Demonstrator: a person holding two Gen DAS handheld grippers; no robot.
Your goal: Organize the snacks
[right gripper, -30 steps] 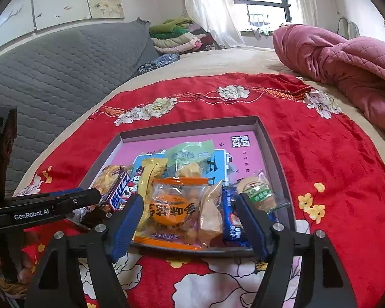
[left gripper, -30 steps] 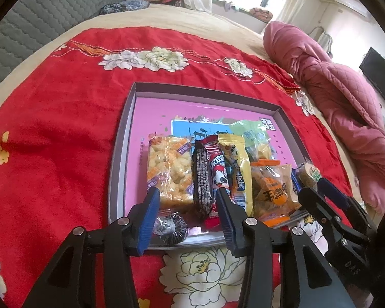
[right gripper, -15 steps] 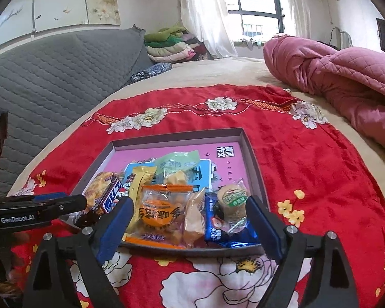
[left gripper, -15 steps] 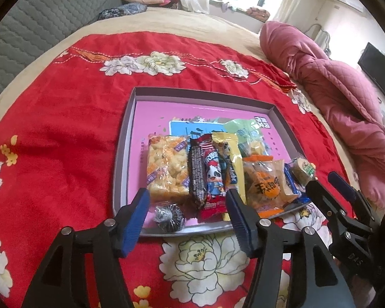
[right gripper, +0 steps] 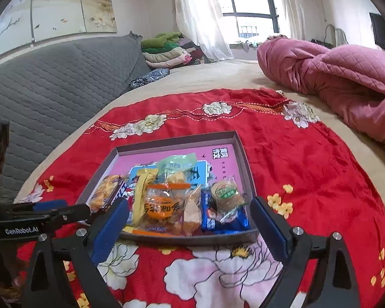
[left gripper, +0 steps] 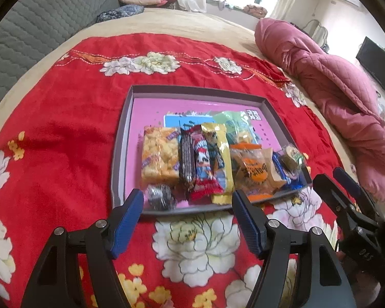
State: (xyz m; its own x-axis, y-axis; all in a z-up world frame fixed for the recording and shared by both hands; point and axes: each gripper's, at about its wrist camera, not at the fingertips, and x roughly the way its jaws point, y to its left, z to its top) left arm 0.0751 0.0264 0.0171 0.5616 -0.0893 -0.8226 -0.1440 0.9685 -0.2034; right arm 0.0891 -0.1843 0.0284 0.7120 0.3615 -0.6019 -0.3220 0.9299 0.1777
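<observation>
Both grippers have backed off the tray, jaws just opened wider, nothing between them

Left gripper [left gripper: 187, 218] and right gripper [right gripper: 190, 231] gape empty over the red cloth [left gripper: 64, 133]; at 12 o'clock past them the snacks [right gripper: 166, 202] lie packed along the near edge of the tray [left gripper: 192, 92], pink quilt [right gripper: 346, 77] at 2 o'clock

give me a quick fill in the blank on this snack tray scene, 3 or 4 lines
1. The snacks lie in a shallow tray whose floor is coloured ____.
2. The tray rests on a ____ cloth with a flower print.
3. The round green-labelled snack lies on top of a ____ packet.
4. Both the left tongs and the right tongs hold ____.

Missing words: pink; red; blue; nothing
</observation>
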